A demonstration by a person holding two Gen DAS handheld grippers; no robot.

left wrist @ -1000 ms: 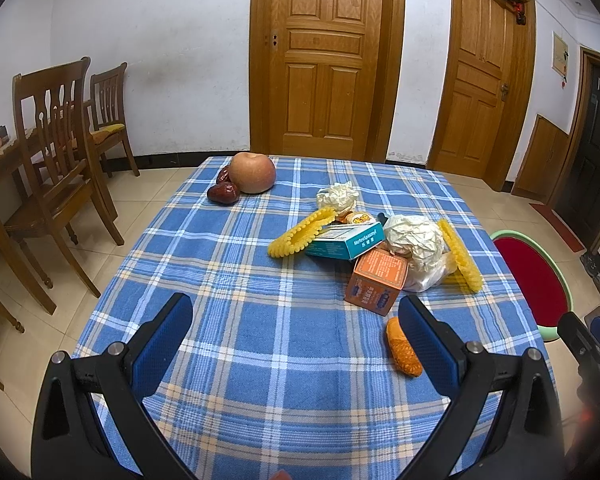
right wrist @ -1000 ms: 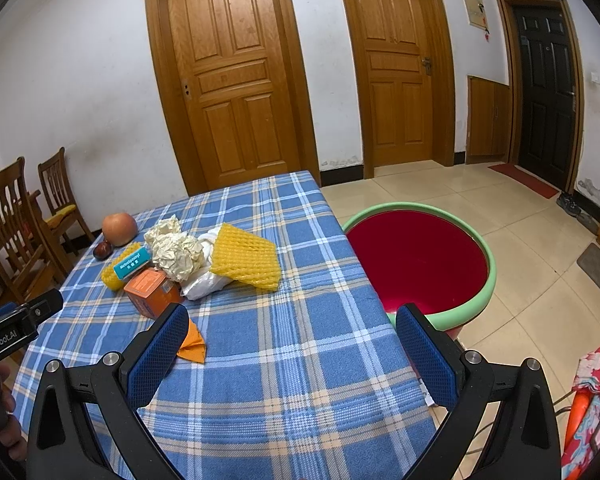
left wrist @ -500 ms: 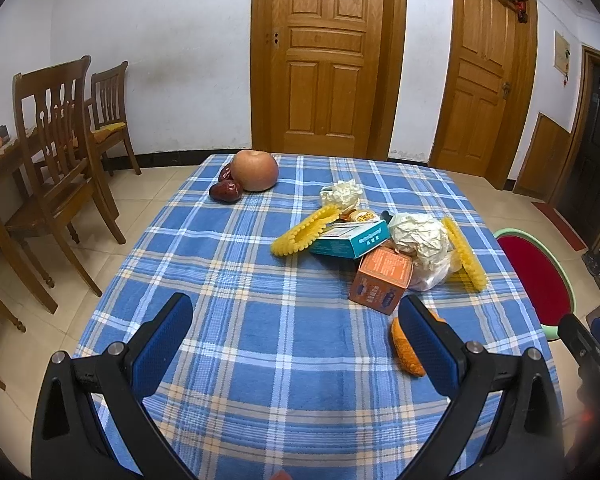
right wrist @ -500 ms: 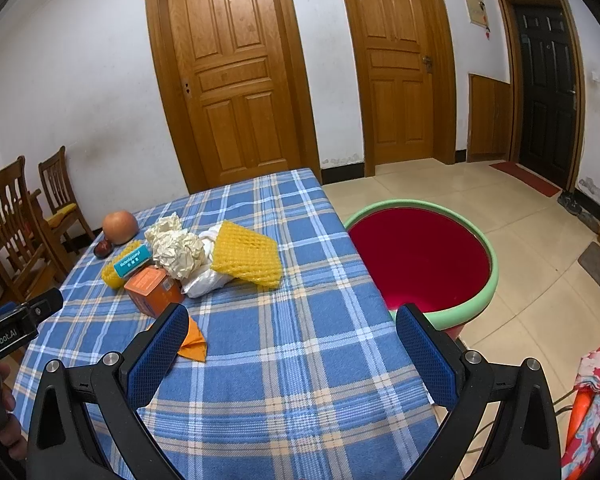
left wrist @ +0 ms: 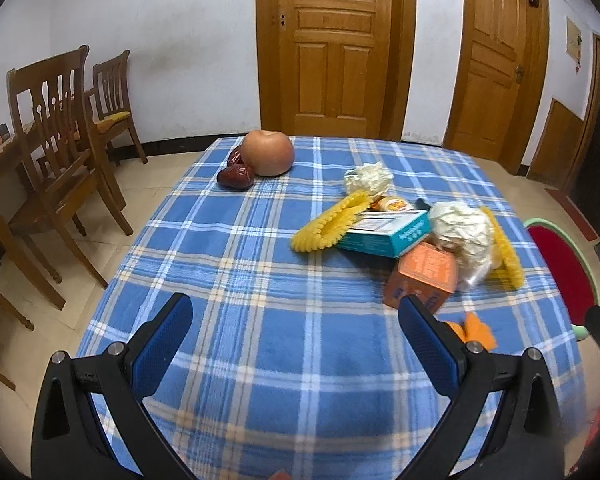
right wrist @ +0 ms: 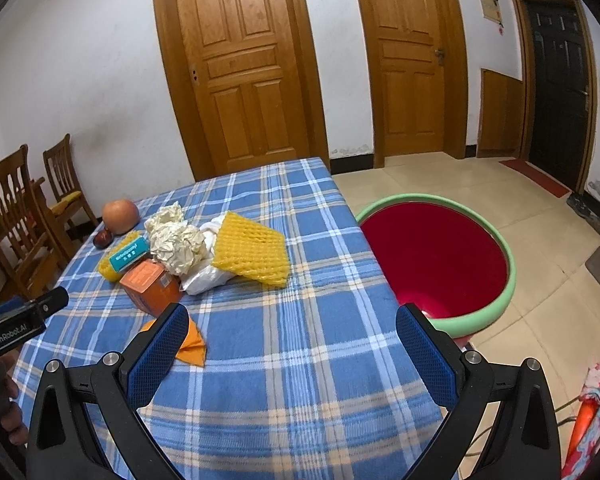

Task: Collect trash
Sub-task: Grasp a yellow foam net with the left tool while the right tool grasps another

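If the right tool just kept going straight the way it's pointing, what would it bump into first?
Probably the blue plaid tablecloth: the right tool is open and aimed down at bare cloth between the orange scrap and the red bin. Depth is hard to judge.

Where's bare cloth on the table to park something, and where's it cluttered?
Bare: the blue plaid tablecloth nearest both grippers, and left of the yellow foam net, below the tan apple. Crowded: the heap around the orange carton and crumpled paper ball.
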